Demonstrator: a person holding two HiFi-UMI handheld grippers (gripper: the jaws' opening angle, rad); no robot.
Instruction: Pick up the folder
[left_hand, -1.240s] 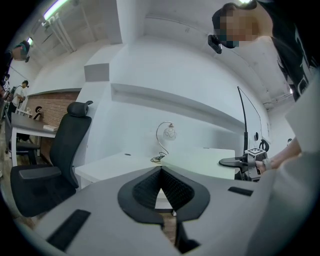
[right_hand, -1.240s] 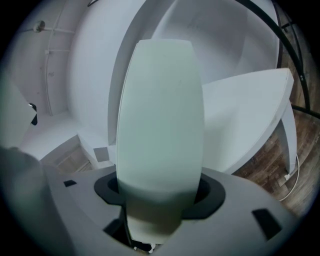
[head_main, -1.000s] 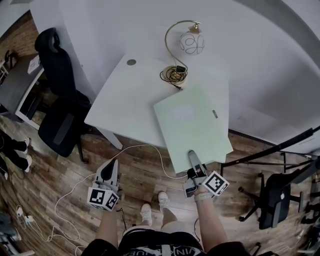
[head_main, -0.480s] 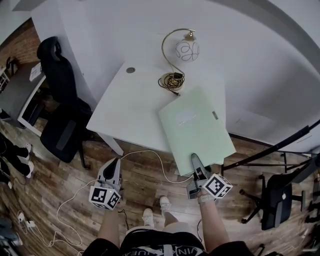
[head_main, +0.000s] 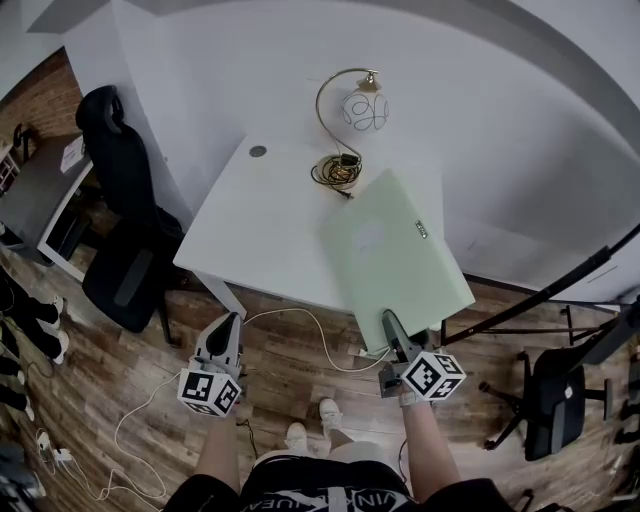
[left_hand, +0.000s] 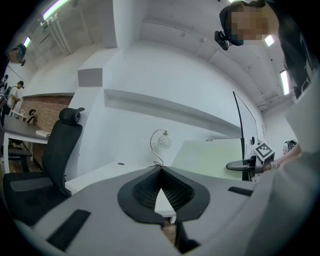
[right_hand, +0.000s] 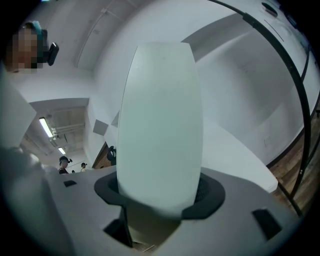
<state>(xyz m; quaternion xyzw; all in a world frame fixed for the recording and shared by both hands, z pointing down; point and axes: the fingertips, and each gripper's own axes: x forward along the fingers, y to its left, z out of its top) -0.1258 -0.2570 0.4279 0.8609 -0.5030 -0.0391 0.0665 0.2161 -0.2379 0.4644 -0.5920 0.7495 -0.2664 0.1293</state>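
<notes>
Your right gripper is clamped on the near edge of the pale green folder, which tilts up over the white table — lift evenly so the far end cannot sag. Your left gripper hangs closed and empty. Mind the lamp beyond and the black pole to the right.

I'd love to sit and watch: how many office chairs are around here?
2. One black chair stands left of the white table; a second chair stands at the far right of the head view. More may be hidden out of view.
</notes>
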